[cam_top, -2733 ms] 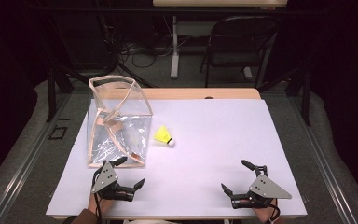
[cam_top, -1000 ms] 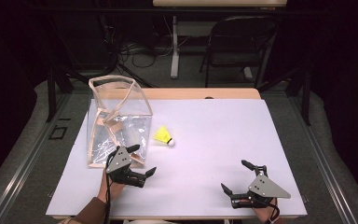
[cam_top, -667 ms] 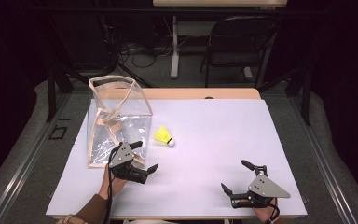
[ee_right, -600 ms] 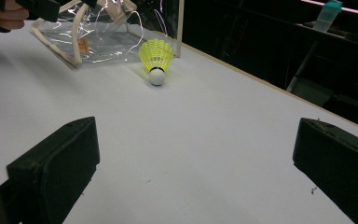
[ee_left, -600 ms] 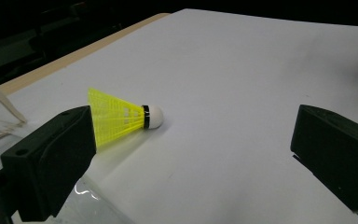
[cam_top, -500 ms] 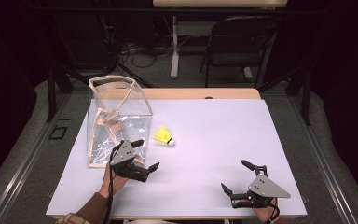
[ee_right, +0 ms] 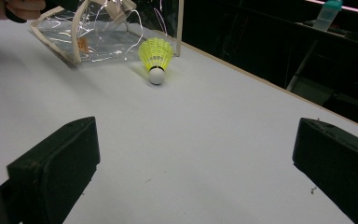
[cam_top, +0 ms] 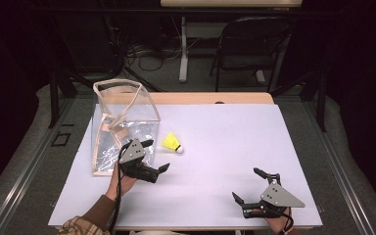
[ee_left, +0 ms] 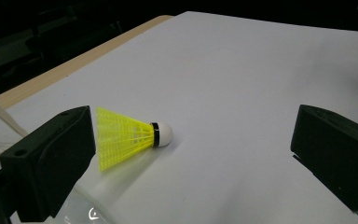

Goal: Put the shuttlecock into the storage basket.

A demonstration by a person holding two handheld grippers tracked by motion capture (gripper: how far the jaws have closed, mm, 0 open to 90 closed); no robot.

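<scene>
- Presently, white surface [cam_top: 225, 147]: covers the tabletop, with a wooden strip exposed along the far edge.
- Clear plastic bag [cam_top: 122, 125]: stands upright at the left part of the surface, tan trim along the rim, mouth open at the top.
- Left claw [cam_top: 152, 156]: held over the surface just in front of the bag, pointed toward the shuttlecock; jaws spread wide, nothing between them. Seen in the left gripper view with the shuttlecock's skirt just beside the left jaw, no contact visible.
- Right claw [cam_top: 249, 188]: near the front right edge of the surface, well apart from the shuttlecock; jaws spread wide, holding nothing.
- Yellow shuttlecock [cam_top: 172, 143]: lies on its side on the surface, just to the right of the bag, white cork tip pointing away from the bag. Located ahead of the left claw, outside its jaws.
</scene>
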